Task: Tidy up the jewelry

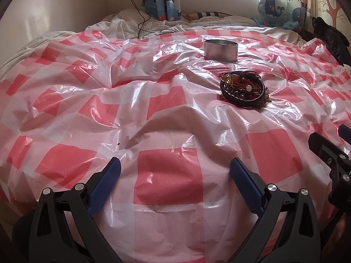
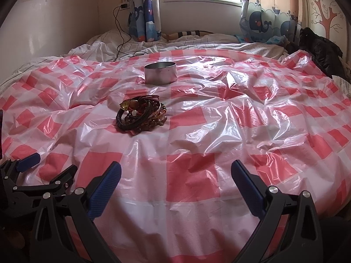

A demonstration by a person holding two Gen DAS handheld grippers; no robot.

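Note:
A heap of jewelry, dark braided and beaded bracelets with an amber stone, lies on a red-and-white checked plastic sheet over a bed; it also shows in the right wrist view. Behind it stands an open round metal tin, seen too in the right wrist view. My left gripper is open and empty, well short of the heap. My right gripper is open and empty, also short of it. Each gripper shows at the edge of the other's view: the right one, the left one.
White bedding lies beyond the sheet, with a black charger cable trailing over it. Whale-print curtains hang by the window. A black garment lies at the far right edge of the bed.

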